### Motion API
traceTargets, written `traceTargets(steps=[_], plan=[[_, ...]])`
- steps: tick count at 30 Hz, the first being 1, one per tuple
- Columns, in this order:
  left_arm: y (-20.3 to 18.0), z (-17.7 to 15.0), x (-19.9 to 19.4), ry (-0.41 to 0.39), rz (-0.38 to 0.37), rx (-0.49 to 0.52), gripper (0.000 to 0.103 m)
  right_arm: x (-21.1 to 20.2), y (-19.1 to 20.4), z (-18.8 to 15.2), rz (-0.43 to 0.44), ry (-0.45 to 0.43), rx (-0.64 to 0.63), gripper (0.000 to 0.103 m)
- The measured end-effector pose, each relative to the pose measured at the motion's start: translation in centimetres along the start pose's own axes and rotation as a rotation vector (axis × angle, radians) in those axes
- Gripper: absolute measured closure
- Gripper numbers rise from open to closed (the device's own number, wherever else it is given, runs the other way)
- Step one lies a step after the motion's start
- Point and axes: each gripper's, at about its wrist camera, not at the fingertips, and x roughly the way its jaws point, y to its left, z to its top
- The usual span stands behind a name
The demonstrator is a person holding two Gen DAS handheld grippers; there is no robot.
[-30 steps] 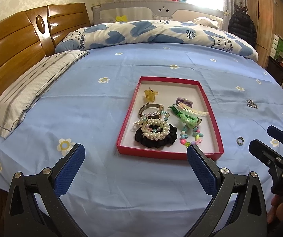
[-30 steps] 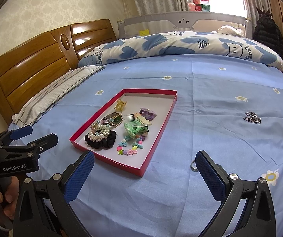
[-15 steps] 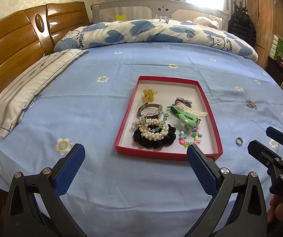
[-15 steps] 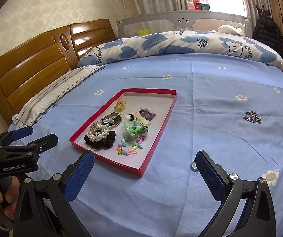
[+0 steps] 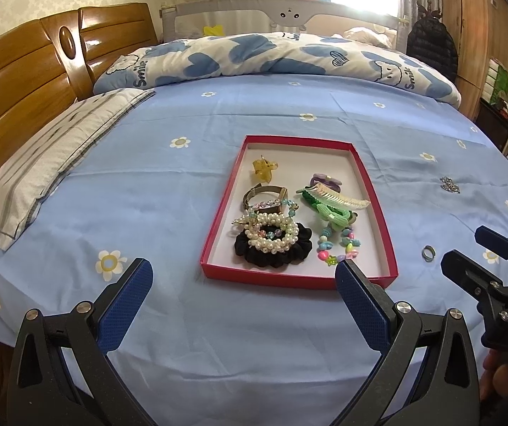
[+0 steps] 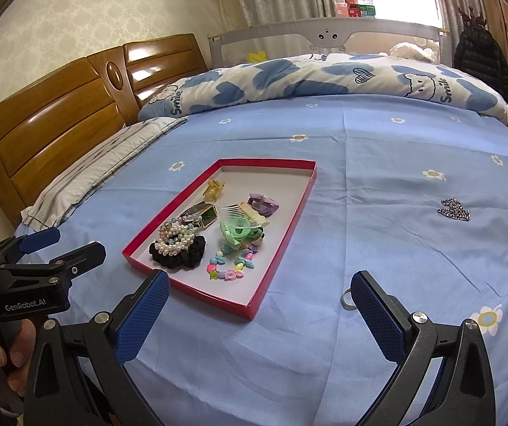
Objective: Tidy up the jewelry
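A red-rimmed tray point(image 5: 218, 227) point(image 6: 286, 234) lies on the blue bedsheet. It holds a pearl bracelet on a black scrunchie point(image 5: 271, 245), a yellow clip, a bangle, a comb, a green tie and a bead bracelet point(image 5: 337, 248). A small ring point(image 5: 428, 252) point(image 6: 347, 298) lies on the sheet right of the tray, by my right gripper's right finger. A rhinestone piece point(image 5: 449, 184) point(image 6: 453, 209) lies farther right. My left gripper point(image 5: 243, 294) is open and empty before the tray. My right gripper point(image 6: 261, 301) is open and empty.
A striped pillow point(image 5: 51, 163) lies at the left by the wooden headboard point(image 5: 16, 81). A rolled heart-print quilt point(image 5: 275, 56) lies across the far side of the bed. A wardrobe point(image 5: 474, 28) stands at the far right.
Both grippers have stayed open. The views have drifted only slightly; the tray and loose pieces have not moved.
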Motion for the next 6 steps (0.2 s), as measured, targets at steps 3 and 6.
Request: traceTargets(steps=[3, 6], plan=[[-0.11, -0.14, 0.25, 0.008, -0.002, 0.002, 0.000, 0.27, -0.11, -0.12, 0.000, 0.007, 0.005, 0.000], [-0.28, -0.23, 0.61, 0.022, -0.008, 0.005, 0.000, 0.62, -0.15, -0.22, 0.004, 0.017, 0.011, 0.000]])
